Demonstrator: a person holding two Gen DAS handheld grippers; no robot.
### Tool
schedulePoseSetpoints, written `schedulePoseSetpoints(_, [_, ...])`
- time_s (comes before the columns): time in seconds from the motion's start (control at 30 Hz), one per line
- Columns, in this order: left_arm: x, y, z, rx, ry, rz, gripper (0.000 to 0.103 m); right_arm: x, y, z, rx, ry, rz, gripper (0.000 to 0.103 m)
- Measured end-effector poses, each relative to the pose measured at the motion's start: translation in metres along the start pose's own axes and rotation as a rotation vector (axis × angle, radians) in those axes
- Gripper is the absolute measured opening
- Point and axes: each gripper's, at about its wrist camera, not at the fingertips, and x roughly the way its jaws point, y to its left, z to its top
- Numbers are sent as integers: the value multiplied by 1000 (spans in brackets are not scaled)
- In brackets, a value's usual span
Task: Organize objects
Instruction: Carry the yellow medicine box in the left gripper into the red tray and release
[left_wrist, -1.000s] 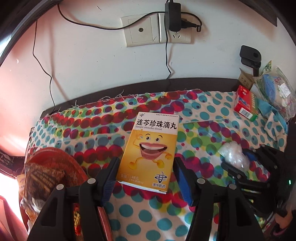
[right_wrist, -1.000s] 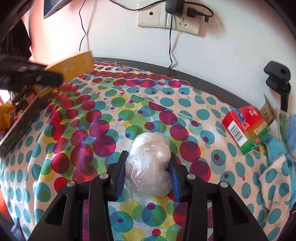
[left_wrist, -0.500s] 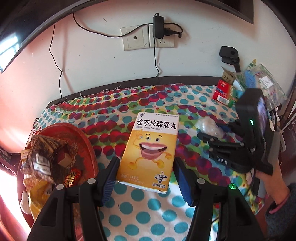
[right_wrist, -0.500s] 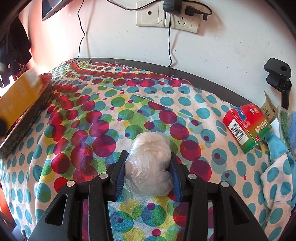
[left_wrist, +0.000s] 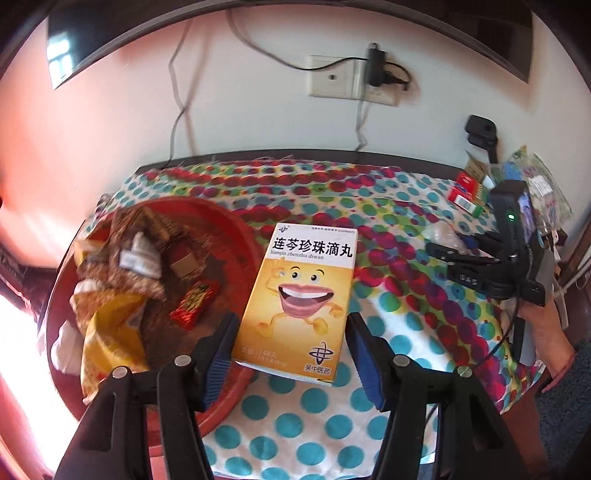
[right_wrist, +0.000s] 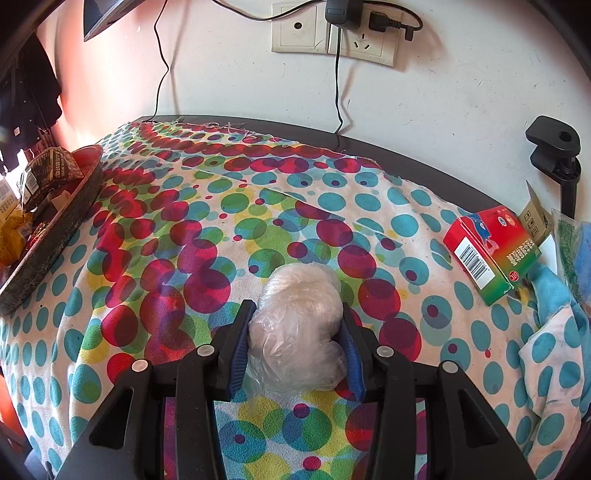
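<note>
Each hand-held gripper is black plastic: the left hand-held gripper (left_wrist: 291, 350) and the right hand-held gripper (right_wrist: 295, 345) both carry two angular fingers with ribbed blue pads (left_wrist: 219, 356) and round silver screws. In the left view, the right one shows a green light, a thin black cable, bare skin on the right hand (left_wrist: 543, 325) and a dark fuzzy sleeve.

yellow box (left_wrist: 301, 302): 1 | plastic bag (right_wrist: 297, 332): 1 | red-green box (right_wrist: 487, 251): 1 | red tray (left_wrist: 229, 236): 1

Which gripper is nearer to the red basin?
Left. The left gripper, holding the yellow box, hangs beside the red basin; the right gripper is far across the table.
</note>
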Motion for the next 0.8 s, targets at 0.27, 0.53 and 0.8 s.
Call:
schedulePoseSetpoints(0.27, [7, 47, -15, -117, 21, 41, 61, 0, 0, 0, -1, 0, -2, 41])
schedulePoseSetpoints(0.53, [24, 67, -29, -152, 51, 79, 61, 0, 0, 0, -1, 0, -3, 41])
schedulePoseSetpoints(0.8, [37, 87, -34, -178, 69, 127, 61, 0, 1, 0, -1, 0, -4, 41])
